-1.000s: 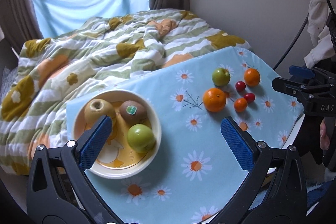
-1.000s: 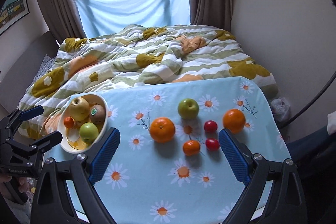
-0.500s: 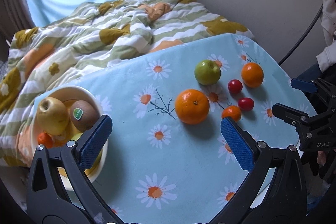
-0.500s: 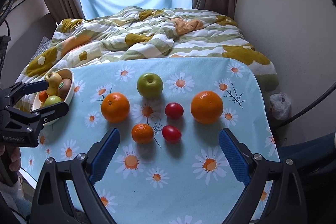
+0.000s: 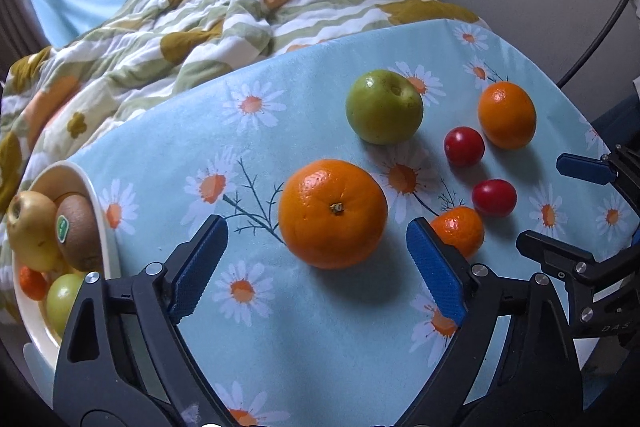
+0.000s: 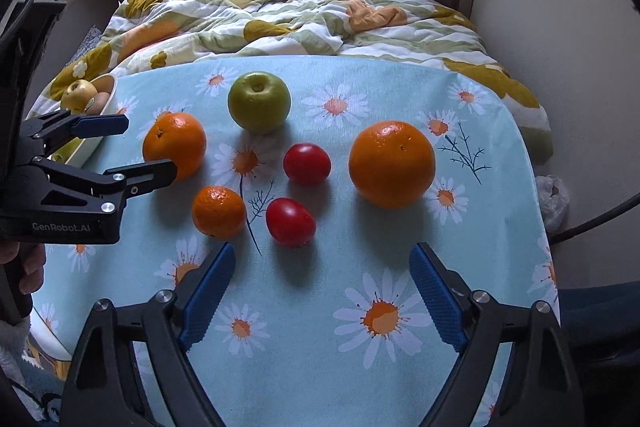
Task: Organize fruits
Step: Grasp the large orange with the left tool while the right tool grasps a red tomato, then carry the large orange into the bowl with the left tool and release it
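Loose fruit lies on the daisy tablecloth [image 5: 312, 339]: a large orange [image 5: 333, 213], a green apple [image 5: 384, 106], a second orange [image 5: 507, 115], two red tomatoes [image 5: 464, 146], and a small mandarin [image 5: 460, 229]. My left gripper [image 5: 316, 267] is open, its pads flanking the near side of the large orange. My right gripper [image 6: 320, 291] is open and empty, just in front of the lower tomato [image 6: 290, 221] and the mandarin [image 6: 219, 211]. A cream bowl [image 5: 96, 203] at the left holds a pear, a kiwi, a green apple and a mandarin.
A rumpled flowered duvet [image 6: 304, 15] covers the bed behind the table. The wall is at the right, with a black cable [image 5: 600, 27]. The left gripper also shows in the right wrist view [image 6: 132, 147], beside the left orange [image 6: 175, 145].
Both grippers have moved forward and down toward the loose fruit. The left swung from over the bowl to the large orange. Both stayed open.
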Motion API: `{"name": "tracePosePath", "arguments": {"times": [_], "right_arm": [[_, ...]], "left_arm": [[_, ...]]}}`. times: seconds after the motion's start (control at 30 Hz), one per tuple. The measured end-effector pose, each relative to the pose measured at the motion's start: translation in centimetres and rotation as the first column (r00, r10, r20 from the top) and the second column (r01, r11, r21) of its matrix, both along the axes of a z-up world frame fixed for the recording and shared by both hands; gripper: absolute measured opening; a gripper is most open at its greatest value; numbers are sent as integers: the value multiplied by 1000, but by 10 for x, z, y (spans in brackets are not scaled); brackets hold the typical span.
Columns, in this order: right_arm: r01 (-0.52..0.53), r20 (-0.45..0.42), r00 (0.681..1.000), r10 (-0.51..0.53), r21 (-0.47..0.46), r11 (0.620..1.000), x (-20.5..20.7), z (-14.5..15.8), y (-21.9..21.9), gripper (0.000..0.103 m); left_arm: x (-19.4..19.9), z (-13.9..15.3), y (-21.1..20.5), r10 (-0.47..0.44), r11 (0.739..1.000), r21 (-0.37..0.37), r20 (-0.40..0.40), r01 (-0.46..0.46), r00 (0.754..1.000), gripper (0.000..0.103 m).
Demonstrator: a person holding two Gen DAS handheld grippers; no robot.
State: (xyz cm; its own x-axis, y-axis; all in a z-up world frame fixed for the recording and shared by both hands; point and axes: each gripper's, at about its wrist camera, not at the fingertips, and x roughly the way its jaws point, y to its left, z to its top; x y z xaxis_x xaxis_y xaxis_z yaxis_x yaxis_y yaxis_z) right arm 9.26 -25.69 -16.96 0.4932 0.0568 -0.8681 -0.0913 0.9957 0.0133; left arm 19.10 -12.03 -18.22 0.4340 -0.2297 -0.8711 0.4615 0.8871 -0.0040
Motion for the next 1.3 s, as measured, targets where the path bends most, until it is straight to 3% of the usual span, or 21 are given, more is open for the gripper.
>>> {"name": "tracePosePath", "arguments": {"times": [0.2, 0.33, 0.47, 0.73, 0.97, 1.1, 1.3], "right_arm": [[-40, -26, 999, 40, 7, 999, 7, -13, 2, 75], [-59, -44, 997, 60, 26, 998, 11, -18, 1, 72], [-75, -56, 995, 77, 41, 996, 16, -20, 0, 63], [-128, -35, 991, 129, 31, 991, 23, -22, 5, 56], [-171, -33, 984, 173, 40, 984, 31, -25, 9, 36], [-188, -25, 982, 188, 25, 982, 32, -26, 12, 36], [-194, -13, 981, 195, 15, 981, 30, -25, 15, 27]], "left_arm": [[8, -16, -10, -15, 999, 42, -17, 16, 1000, 79], [9, -18, -12, -19, 1000, 17, -33, 20, 999, 65], [7, -18, -14, -14, 999, 31, -23, 14, 1000, 65], [4, -18, -9, 51, 998, 24, -30, -50, 998, 65], [0, -18, -1, 92, 996, 9, -40, -92, 995, 65], [-1, -18, 1, 99, 995, 7, -38, -98, 994, 65], [-2, -18, 1, 97, 995, 7, -37, -97, 995, 65]]}}
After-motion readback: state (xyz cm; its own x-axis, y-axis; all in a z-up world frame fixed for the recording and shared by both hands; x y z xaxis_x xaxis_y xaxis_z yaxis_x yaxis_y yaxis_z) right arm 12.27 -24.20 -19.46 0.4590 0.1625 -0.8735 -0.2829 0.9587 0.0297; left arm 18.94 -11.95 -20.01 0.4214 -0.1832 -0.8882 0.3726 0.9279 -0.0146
